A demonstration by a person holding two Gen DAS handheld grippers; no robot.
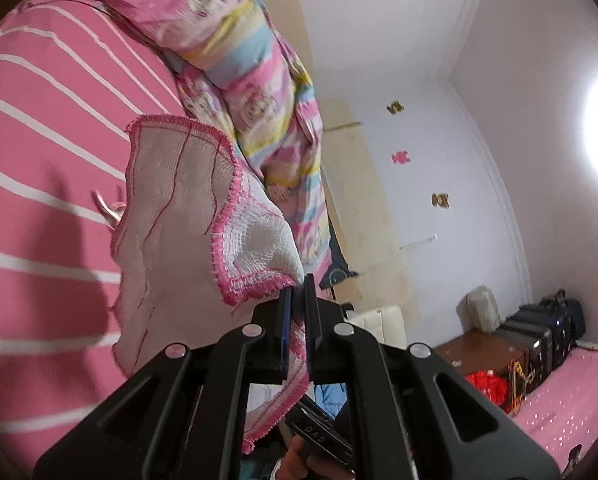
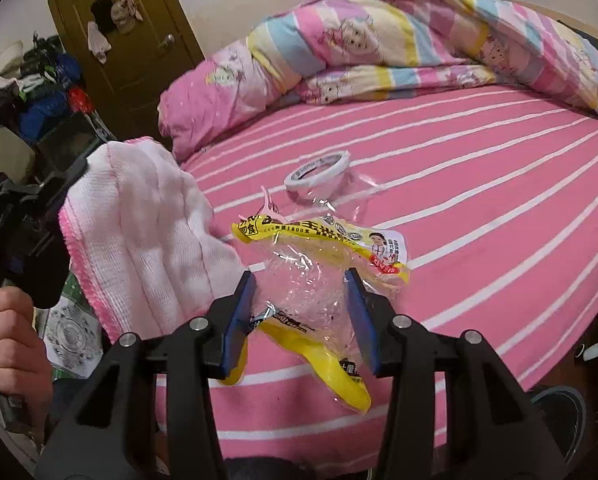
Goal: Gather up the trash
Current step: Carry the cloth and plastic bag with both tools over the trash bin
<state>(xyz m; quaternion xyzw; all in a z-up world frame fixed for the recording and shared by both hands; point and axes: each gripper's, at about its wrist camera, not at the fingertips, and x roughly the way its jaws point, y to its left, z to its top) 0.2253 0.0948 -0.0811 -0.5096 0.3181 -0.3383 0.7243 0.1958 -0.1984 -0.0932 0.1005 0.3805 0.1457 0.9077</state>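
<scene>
My left gripper (image 1: 299, 286) is shut on a corner of a white cloth (image 1: 179, 200) with a pink stitched edge, and the cloth hangs in the air over the bed. In the right wrist view the same cloth (image 2: 139, 240) dangles at the left, below the left gripper (image 2: 73, 174). My right gripper (image 2: 301, 276) has its blue pads pressed on both sides of a crumpled clear and yellow plastic wrapper (image 2: 319, 240), held above the pink striped sheet (image 2: 459, 200). Yellow ends of the wrapper hang below the fingers.
A white tape roll (image 2: 319, 168) lies on the sheet by a piece of clear film (image 2: 347, 196) and a small pink clip (image 2: 269, 200). A colourful quilt (image 2: 379, 40) is bunched at the back. A brown door (image 2: 131, 40) and piled clothes stand left.
</scene>
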